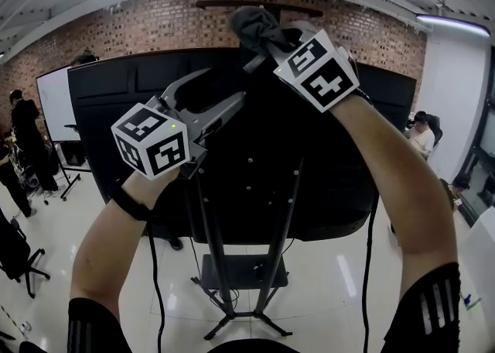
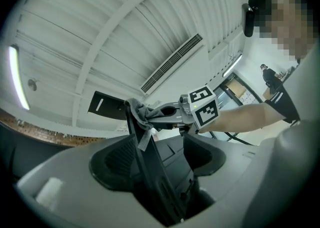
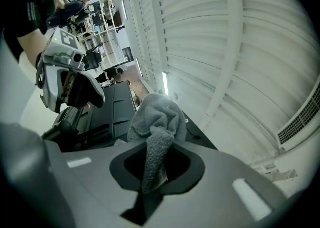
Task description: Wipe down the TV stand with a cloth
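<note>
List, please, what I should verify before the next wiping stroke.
1. Cloth clamped in right hand-held gripper: ok.
2. Cloth touching the TV's top edge: ok.
3. Left hand-held gripper open, astride that edge, clear of the cloth: ok.
4. Cloth on the stand itself: not ok, it is up at the TV.
5. Dirt left on the stand: cannot tell.

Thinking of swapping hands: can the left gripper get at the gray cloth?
Probably yes. The gray cloth, clamped in the right gripper, sits close ahead on the TV's top edge. That edge stands between the open jaws of the left gripper, so it should lift clear first.
</note>
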`<state>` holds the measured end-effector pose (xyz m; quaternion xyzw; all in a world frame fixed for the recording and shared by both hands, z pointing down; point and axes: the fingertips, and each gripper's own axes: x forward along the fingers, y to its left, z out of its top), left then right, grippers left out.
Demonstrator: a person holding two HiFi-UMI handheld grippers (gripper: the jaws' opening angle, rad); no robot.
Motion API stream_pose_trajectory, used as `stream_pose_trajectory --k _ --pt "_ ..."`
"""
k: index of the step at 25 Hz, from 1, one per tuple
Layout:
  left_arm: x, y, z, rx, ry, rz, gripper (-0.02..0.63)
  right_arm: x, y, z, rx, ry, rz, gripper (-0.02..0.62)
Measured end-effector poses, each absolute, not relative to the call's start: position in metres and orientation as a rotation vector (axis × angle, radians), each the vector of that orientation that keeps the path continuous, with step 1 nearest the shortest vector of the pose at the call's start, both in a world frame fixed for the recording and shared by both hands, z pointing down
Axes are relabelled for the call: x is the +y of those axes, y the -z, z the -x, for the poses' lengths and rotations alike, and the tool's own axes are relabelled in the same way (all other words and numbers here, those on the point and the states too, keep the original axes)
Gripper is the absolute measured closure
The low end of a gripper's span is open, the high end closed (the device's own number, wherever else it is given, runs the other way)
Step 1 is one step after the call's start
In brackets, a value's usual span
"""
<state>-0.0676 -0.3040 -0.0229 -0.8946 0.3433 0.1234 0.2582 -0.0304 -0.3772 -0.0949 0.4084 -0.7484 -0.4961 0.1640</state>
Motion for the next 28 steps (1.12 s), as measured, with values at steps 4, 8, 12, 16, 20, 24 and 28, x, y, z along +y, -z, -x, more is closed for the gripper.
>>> stream_pose_trajectory --k 4,8,12,16,20,24,28 --pt "-0.303 0.001 0.069 0.934 -0.337 2.433 0.284 -0.378 0.066 0.035 -2.069 1.446 -1.129 0.568" --pt "-0.301 -0.015 0.066 0.925 -0.333 2.452 0.285 -0.381 0.048 0.035 -2.023 1.463 -1.119 0.568" --pt "-0.293 -0.023 0.06 0.926 -0.334 2.473 0.291 -0.384 0.029 0.036 -2.003 1.457 -1.082 0.568" --pt "-0.288 -0.043 0.054 0.921 -0.32 2.494 0.293 -0.382 -0.004 0.045 -1.942 1.494 -1.01 0.568" --pt "-0.285 -0.062 0.051 0.922 -0.325 2.522 0.295 -0.381 -0.03 0.049 -1.884 1.501 -0.973 0.568" --pt "-0.283 -0.086 0.055 0.954 -0.334 2.532 0.295 -0.382 -0.062 0.049 -1.797 1.515 -0.933 0.568" --pt "-0.282 -0.112 0.054 0.971 -0.298 2.554 0.296 -0.384 -0.09 0.048 -1.654 1.541 -0.888 0.568"
